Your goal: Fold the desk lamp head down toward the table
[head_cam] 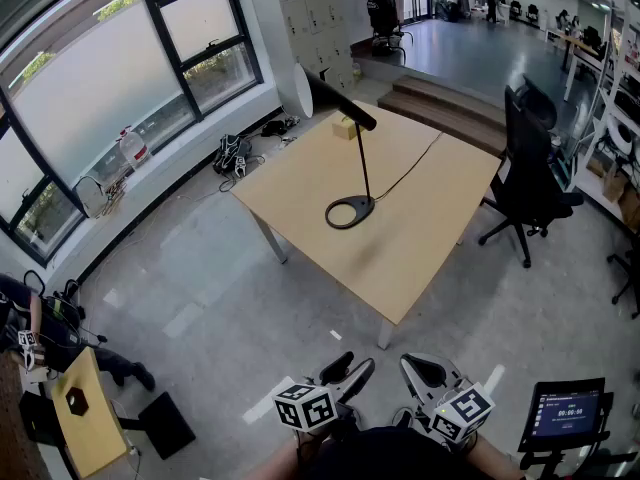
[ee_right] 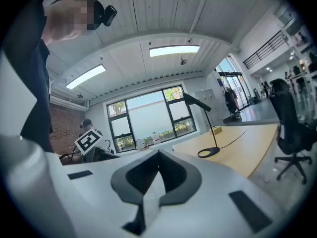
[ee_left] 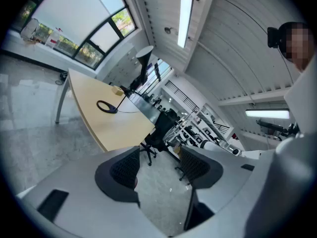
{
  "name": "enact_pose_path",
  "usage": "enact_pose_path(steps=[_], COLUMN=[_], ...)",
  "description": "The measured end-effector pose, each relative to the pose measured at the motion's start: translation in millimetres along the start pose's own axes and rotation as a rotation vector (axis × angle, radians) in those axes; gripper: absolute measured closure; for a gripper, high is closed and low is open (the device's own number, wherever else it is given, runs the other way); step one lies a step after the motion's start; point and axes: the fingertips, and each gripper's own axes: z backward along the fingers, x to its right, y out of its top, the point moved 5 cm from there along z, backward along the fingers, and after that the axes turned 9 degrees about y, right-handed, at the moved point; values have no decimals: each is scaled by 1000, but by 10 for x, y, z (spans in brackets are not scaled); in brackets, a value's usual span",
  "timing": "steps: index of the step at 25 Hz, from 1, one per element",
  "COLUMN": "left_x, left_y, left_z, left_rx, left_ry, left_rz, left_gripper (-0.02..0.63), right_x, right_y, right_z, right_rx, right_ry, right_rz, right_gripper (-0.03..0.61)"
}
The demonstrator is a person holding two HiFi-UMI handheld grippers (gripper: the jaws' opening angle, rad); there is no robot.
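A black desk lamp (head_cam: 358, 158) stands on the wooden table (head_cam: 420, 238), far ahead of me. Its ring base (head_cam: 350, 211) rests near the table's middle, and its long head (head_cam: 340, 98) slants up to the left on a thin upright stem. A black cable runs from it to the table's far edge. Both grippers hang low over the floor, well short of the table. My left gripper (head_cam: 348, 371) is open with nothing between its jaws (ee_left: 158, 157). My right gripper (head_cam: 425, 370) is shut and empty (ee_right: 158, 155). The lamp also shows in the left gripper view (ee_left: 131, 83) and in the right gripper view (ee_right: 208, 128).
A small yellow box (head_cam: 345, 127) lies on the table behind the lamp. A black office chair (head_cam: 530, 183) stands at the table's right side. A screen on a stand (head_cam: 565, 413) is near my right. A small yellow side table (head_cam: 85, 418) and windows are at the left.
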Motion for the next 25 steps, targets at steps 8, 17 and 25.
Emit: enact_pose_path(steps=[8, 17, 25], left_x=[73, 68, 159], left_y=[2, -9, -63], left_z=[10, 88, 34], left_rx=[12, 29, 27], left_ry=[14, 28, 46], left_rz=[-5, -13, -55], left_gripper=[347, 347, 347], right_x=[65, 14, 80], right_y=[49, 115, 107], right_z=[57, 35, 119], right_rx=[5, 93, 97], right_ry=[-1, 49, 51], right_rz=[8, -29, -39], right_gripper=[573, 572, 572])
